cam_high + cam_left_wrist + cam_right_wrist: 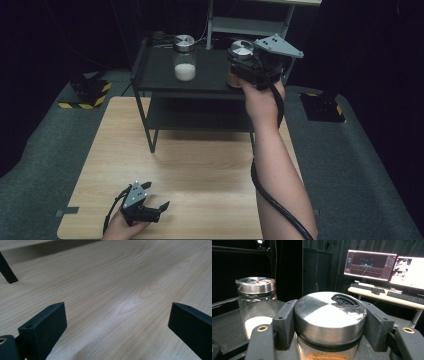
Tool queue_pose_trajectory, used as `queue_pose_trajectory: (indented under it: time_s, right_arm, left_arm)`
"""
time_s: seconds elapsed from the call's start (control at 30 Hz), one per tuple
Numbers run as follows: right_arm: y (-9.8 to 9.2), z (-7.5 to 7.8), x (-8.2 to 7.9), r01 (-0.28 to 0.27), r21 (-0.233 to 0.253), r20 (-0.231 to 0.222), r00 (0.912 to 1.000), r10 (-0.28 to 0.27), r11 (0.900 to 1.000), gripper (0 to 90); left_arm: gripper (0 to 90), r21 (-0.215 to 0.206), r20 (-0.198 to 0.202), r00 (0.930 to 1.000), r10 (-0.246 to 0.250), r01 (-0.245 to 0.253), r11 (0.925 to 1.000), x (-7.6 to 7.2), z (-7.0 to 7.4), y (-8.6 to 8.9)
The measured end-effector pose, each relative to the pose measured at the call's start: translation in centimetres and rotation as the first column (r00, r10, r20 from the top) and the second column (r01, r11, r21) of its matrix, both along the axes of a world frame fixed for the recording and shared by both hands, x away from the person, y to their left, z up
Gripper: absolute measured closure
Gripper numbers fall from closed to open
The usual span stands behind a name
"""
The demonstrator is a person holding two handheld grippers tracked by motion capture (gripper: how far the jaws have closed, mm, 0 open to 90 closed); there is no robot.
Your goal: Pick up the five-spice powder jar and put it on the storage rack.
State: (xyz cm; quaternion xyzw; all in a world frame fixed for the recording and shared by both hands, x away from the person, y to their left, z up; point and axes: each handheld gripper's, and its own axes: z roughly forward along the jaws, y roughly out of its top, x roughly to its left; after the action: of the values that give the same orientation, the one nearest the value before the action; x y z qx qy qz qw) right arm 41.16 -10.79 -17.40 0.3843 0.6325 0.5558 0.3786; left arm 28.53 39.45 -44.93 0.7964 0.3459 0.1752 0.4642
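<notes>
The right gripper (243,67) is up at the top shelf of the black rack (150,82), and its two black jaws squeeze the shiny metal lid (329,313) of the jar with brown powder (322,356). That jar stands on the right side of the top shelf. I think the job now is to take this jar off the shelf. To do it well, keep the jaws tight and even on both sides of the lid, lift straight up first, and keep the jar upright so nothing tips. The lid might come loose, so go slowly. Watch the jar with white powder (184,64) too; it stands well apart on the left of the same shelf. The left gripper (159,208) rests low on the wooden table (210,170) with its jaws spread wide and nothing between them. I count two jars, two lids, two grippers and one rack.
</notes>
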Motion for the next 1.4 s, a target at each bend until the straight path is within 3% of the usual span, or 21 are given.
queue_pose_trajectory:
  time_s: [0.57,0.73,1.4]
  right_arm:
    - [1.2,-0.4,2.9,0.013,0.012,-0.037,0.9992,-0.013,1.0,35.1]
    - [1.0,-0.5,3.1,0.011,0.034,-0.038,0.9992,-0.009,0.999,35.0]
    - [1.2,-0.2,3.9,0.021,0.03,-0.058,0.9981,-0.02,0.999,35.0]
  left_arm:
    - [2.1,0.001,0.002,1.0,-0.004,0.004,1.0,0.0,0.0,0.0]
    - [2.1,0.002,0.001,1.0,-0.005,0.005,1.0,0.0,0.0,0.0]
    - [2.1,-0.003,-0.004,1.0,-0.007,0.007,1.0,0.0,0.0,0.2]
